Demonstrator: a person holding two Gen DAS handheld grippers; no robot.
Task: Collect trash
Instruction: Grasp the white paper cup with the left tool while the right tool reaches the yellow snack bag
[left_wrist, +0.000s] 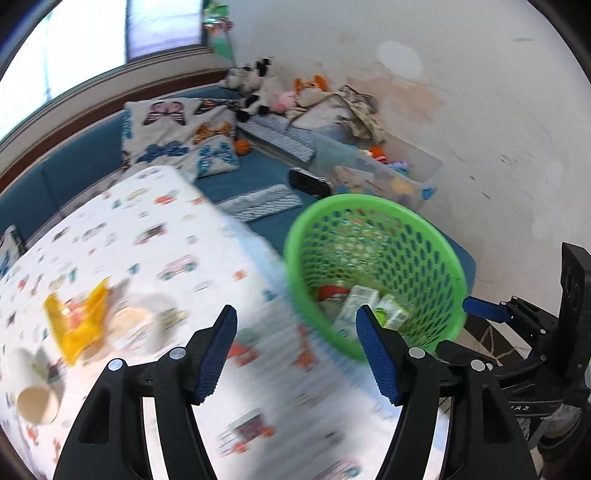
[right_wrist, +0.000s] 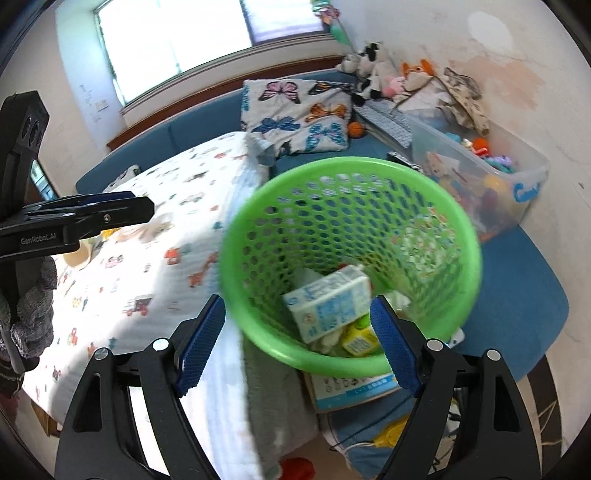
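Green perforated basket, round-rimmed, standing beside the edge of the bench, whose white cloth carries a small vehicle print. Inside the basket lie a white-and-blue carton, tilted against the wall, and a yellow-green carton beneath it; a red-topped item sits at the bottom, its form unclear. On the bench remain a yellow wrapper, a pale round cup beside it, and a cardboard tube lying near the left edge; all three are smeared by motion blur, so their print and exact contact cannot be read. The left tool hovers over the bench edge, jaws spread and nothing between them. The right tool is likewise released, spread across the basket's near rim. A flat blue-printed box under the basket is largely hidden by the rim. Beyond, a butterfly cushion rests on the blue sofa.
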